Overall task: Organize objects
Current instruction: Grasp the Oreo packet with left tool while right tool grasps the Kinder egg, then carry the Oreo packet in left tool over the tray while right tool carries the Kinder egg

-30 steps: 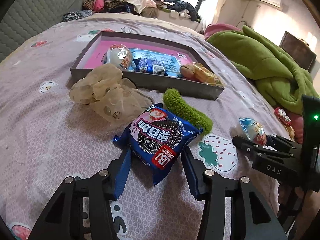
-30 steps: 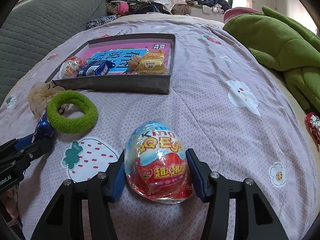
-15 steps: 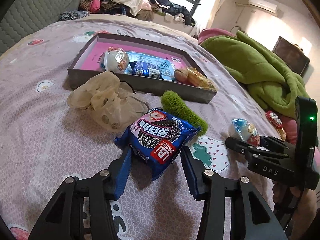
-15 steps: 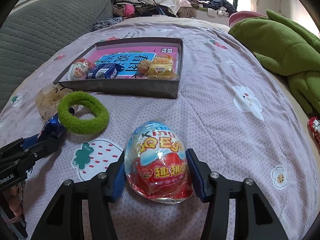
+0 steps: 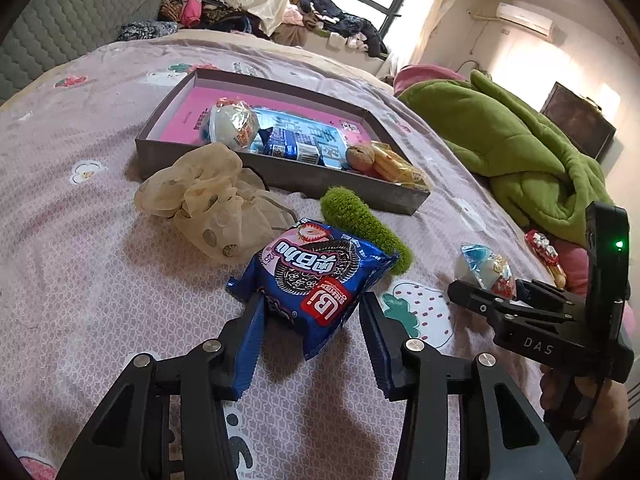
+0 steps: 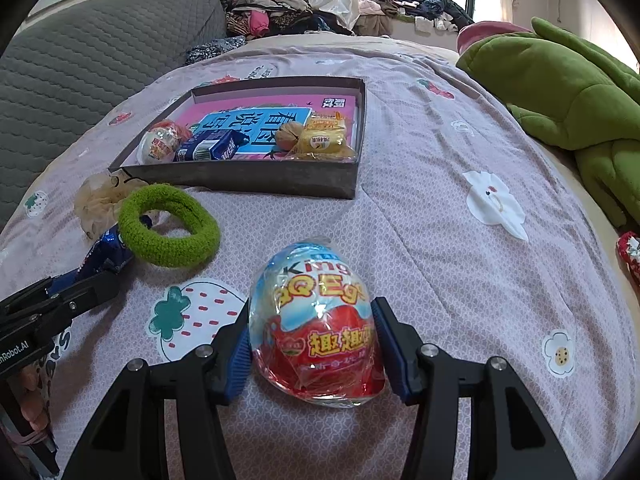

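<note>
Blue crinkly cookie packet [image 5: 310,276] lies on the pink printed bedsheet [image 5: 80,264] between the left claw [image 5: 312,340], which tilts downward with jaws closing, its left pad on the packet's edge, right pad apart. In the right wrist view, the right claw [image 6: 316,344], angled steeply down, clamps a foil-wrapped toy egg [image 6: 316,324] near the grey shallow box [image 6: 256,178].
</note>
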